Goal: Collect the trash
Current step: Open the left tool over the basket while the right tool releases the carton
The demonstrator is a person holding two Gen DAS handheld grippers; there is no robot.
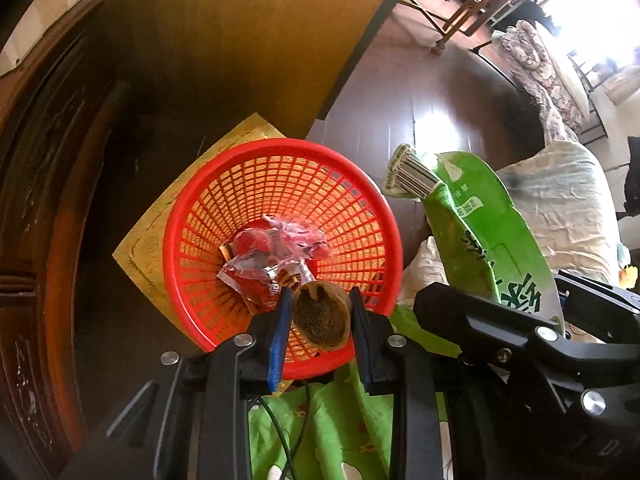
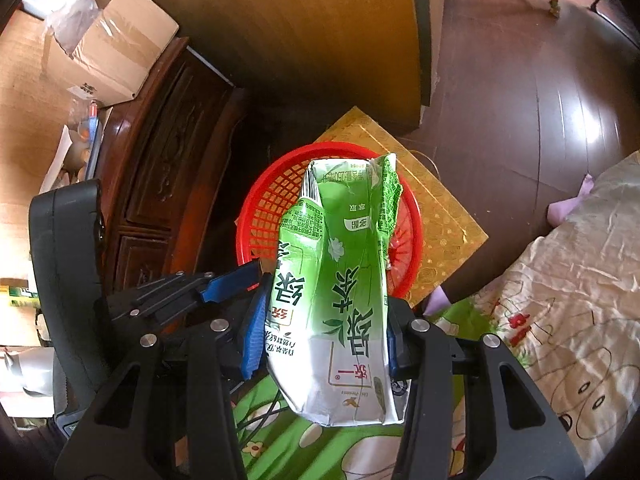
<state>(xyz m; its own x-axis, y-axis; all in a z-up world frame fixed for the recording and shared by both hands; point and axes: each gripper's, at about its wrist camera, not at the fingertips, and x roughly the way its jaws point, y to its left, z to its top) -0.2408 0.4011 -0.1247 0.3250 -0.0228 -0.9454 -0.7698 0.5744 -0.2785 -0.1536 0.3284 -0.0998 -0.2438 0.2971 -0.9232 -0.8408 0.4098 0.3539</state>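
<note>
Below both grippers lies the dark wooden floor [image 1: 420, 92], and off to the right gripper's right side a cream bedspread [image 2: 560, 280] with cartoon prints spills down, its green part running under both tools. To the left of the grippers stands a carved dark cabinet [image 2: 168, 152], with a taped cardboard box [image 2: 108, 52] on the surface beyond it.

Straight ahead of both sets of fingers, on the floor, a gold patterned board [image 1: 148, 248] carries a round red mesh basket [image 1: 280, 168]. Crumpled clear plastic and red wrappers [image 1: 272, 264] already lie in its bottom.

The right gripper [image 2: 324, 328] pinches a squashed green tea carton [image 2: 340, 272] by its sides, blue pads pressed into the cardboard. The carton's torn top points forward over the basket's near rim; its white base hangs back toward the handle.

The left gripper [image 1: 320, 320] clamps a small brown paper cup [image 1: 320, 316], its open mouth facing the camera and showing dark, fibrous stuff inside. The cup hangs just above the basket's near edge, close beside the wrappers. From the left wrist view the carton sits to the right of those fingers, near but apart from the cup.
</note>
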